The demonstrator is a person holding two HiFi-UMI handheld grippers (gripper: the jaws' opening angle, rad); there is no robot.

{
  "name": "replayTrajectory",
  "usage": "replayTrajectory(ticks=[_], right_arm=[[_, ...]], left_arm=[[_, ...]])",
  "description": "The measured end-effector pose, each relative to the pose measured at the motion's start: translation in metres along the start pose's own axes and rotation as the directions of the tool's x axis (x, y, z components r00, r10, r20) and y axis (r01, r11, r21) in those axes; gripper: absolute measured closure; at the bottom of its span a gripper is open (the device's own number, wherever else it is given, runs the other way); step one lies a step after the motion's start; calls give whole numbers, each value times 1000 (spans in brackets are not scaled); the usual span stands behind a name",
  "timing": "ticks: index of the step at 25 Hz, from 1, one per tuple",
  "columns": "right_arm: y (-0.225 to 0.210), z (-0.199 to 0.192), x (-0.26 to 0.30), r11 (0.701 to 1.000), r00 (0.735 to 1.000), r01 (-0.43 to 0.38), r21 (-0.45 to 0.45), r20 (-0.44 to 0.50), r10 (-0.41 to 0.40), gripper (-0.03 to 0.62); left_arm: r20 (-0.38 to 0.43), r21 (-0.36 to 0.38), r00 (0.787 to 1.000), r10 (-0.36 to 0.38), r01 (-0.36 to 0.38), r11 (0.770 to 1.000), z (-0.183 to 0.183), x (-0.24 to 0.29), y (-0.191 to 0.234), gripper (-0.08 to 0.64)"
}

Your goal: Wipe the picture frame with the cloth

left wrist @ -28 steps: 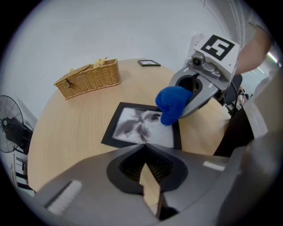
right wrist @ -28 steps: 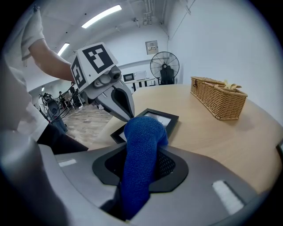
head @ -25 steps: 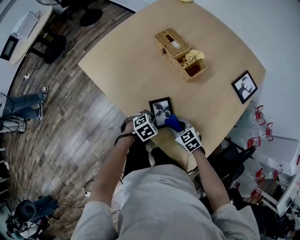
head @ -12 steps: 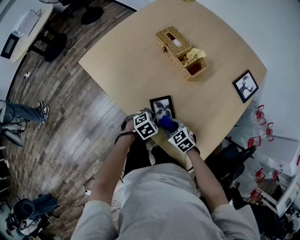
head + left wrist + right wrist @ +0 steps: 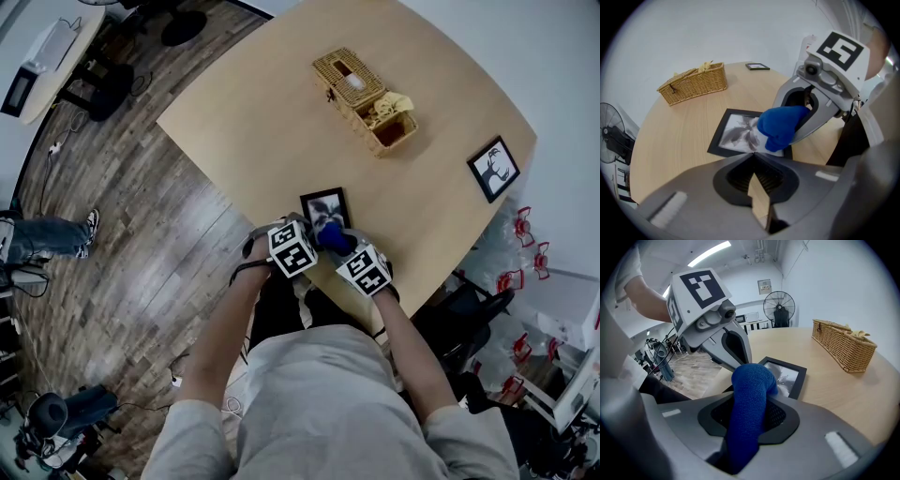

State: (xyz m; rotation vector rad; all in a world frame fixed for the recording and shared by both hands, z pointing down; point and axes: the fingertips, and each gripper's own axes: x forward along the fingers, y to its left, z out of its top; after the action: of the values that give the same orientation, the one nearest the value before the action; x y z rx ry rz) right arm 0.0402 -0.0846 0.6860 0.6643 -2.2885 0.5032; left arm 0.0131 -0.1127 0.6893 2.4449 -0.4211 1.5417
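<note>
Two grippers meet over the picture frame (image 5: 322, 203) at the table's (image 5: 262, 122) near edge. The right gripper (image 5: 753, 380) clamps the blue cloth (image 5: 744, 427) against the glass. The left gripper's (image 5: 753, 154) jaws sit drawn together, hiding the frame's near edge.

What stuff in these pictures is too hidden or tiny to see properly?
The picture frame: near edge hidden behind the left gripper's shut jaws, left gripper view.
Its photo: partly covered by the blue cloth in every view.
The wicker basket's contents: too small in the head view, behind its wall in the gripper views.
The second frame: picture too small, head view.
</note>
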Motion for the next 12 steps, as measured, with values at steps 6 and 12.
replayTrajectory(ticks=[6, 12], right_arm=[[-16, 9, 10, 1000, 1000, 13, 7, -15, -13, 483], [-16, 10, 11, 1000, 999, 1, -10, -33, -2, 483]], left_arm=[[2, -1, 1000, 1, -1, 1000, 0, 0, 0, 508], [3, 1, 1000, 2, -2, 1000, 0, 0, 0, 508]])
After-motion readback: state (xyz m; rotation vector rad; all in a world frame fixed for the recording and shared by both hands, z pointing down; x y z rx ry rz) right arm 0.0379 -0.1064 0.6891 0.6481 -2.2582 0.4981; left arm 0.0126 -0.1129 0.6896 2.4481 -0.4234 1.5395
